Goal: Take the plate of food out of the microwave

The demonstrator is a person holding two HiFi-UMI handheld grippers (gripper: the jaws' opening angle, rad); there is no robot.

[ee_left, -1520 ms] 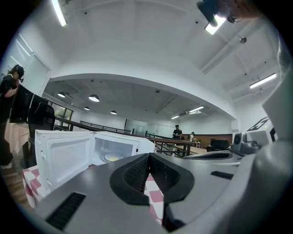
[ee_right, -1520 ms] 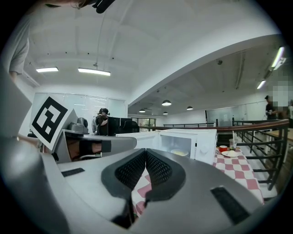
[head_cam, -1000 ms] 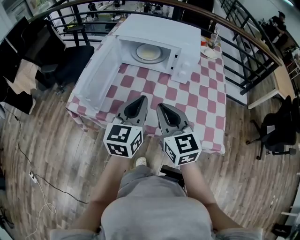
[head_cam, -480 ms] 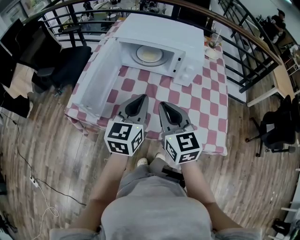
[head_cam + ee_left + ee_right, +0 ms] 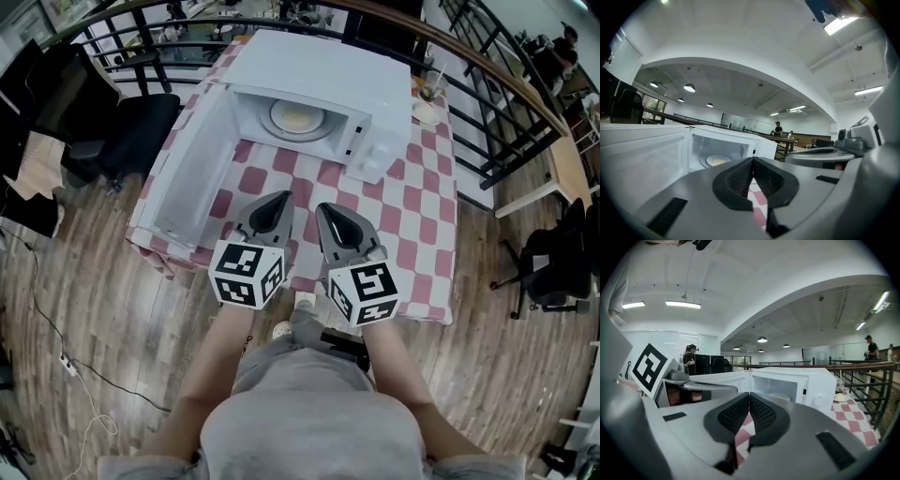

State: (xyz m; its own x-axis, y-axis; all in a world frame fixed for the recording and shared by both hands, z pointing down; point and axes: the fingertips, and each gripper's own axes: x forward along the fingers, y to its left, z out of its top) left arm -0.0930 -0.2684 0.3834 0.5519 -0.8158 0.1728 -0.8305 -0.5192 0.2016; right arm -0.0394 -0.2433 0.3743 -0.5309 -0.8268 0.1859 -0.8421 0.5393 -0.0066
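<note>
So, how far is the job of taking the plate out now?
Done: the microwave door stands open. In hand: the left gripper and right gripper, both shut and empty, hover above the near edge of the table, short of the microwave. Left: reaching in, gripping the plate of food inside and bringing it out.

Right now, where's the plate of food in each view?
Head view: plate of food top centre, inside the microwave.
Left gripper view: plate left of centre, in the cavity.
Right gripper view: plate just right of centre, in the cavity.
Shared landmark: the microwave's open door.
</note>
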